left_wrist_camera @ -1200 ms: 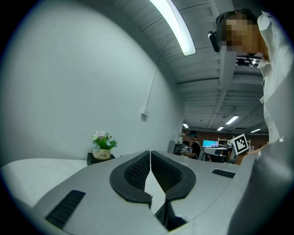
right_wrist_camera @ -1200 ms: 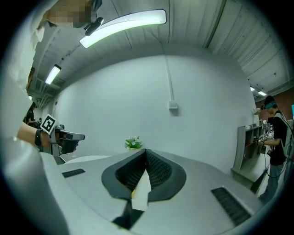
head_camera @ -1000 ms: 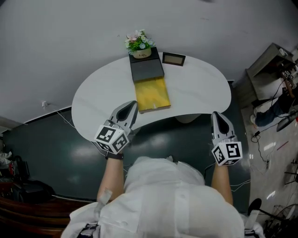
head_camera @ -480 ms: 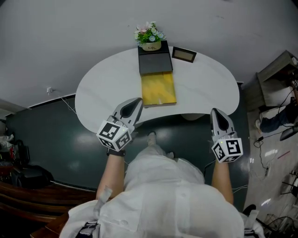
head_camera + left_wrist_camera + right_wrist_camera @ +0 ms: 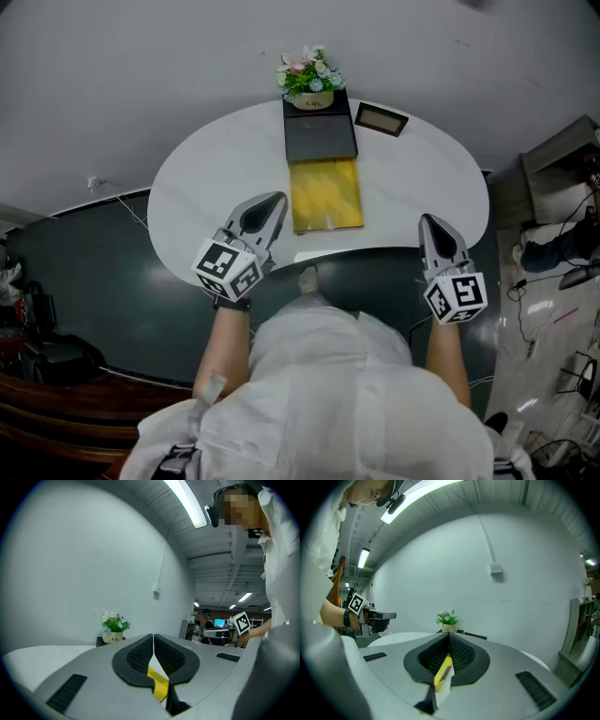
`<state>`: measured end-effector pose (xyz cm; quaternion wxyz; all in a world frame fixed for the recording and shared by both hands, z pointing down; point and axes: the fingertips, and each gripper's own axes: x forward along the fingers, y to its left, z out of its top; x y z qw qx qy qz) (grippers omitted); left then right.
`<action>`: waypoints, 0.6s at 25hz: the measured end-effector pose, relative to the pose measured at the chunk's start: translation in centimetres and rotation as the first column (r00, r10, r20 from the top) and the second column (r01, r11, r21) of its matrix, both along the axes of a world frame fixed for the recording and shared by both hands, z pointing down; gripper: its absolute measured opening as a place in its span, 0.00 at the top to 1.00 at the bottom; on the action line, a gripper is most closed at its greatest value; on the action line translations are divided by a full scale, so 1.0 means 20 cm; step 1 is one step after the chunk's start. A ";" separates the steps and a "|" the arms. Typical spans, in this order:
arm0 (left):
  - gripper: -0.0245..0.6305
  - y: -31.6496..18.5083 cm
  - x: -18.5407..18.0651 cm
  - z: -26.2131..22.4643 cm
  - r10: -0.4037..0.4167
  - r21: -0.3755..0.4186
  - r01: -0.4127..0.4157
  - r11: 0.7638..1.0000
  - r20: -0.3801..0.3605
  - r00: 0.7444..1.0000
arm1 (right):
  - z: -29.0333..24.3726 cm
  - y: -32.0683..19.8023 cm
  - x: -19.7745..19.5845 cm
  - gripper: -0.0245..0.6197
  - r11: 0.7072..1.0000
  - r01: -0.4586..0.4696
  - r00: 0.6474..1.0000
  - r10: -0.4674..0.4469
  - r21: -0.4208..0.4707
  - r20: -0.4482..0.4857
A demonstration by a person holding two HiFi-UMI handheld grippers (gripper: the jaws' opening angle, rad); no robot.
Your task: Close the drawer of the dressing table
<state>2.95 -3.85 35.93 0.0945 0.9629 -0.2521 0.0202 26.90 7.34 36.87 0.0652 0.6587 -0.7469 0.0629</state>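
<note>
Left hand-held gripper [image 5: 277, 200] and right hand-held gripper [image 5: 432, 222] hover seemingly level, jaws pressed together.

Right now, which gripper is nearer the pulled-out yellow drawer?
The left gripper: in the head view its closed tips lie just left of the yellow drawer, while the right gripper sits farther off, at the front right edge of the table.

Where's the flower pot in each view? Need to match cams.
Head view: flower pot at top centre.
Left gripper view: flower pot left of centre, just below mid-height.
Right gripper view: flower pot at centre, just below mid-height.
Shared landmark: white table, visible in all three.
</note>
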 end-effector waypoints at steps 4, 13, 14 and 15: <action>0.93 -0.16 0.00 0.00 0.003 -0.005 -0.003 1.000 -0.018 1.000 | 0.01 -0.18 -0.03 0.95 1.000 0.020 1.000 -0.020 -0.015 -0.011; 0.93 -0.43 -0.05 0.07 -0.002 -0.019 0.002 1.000 -0.006 1.000 | 0.07 -0.55 -0.13 0.95 0.995 0.089 0.995 -0.090 -0.046 -0.034; 0.93 -0.45 -0.06 0.08 -0.002 -0.020 0.002 1.000 -0.004 1.000 | 0.08 -0.58 -0.14 0.95 0.994 0.094 0.995 -0.096 -0.050 -0.036; 0.93 -0.47 -0.06 0.08 -0.001 -0.022 0.000 1.000 -0.002 1.000 | 0.09 -0.60 -0.15 0.95 0.994 0.097 0.994 -0.099 -0.055 -0.038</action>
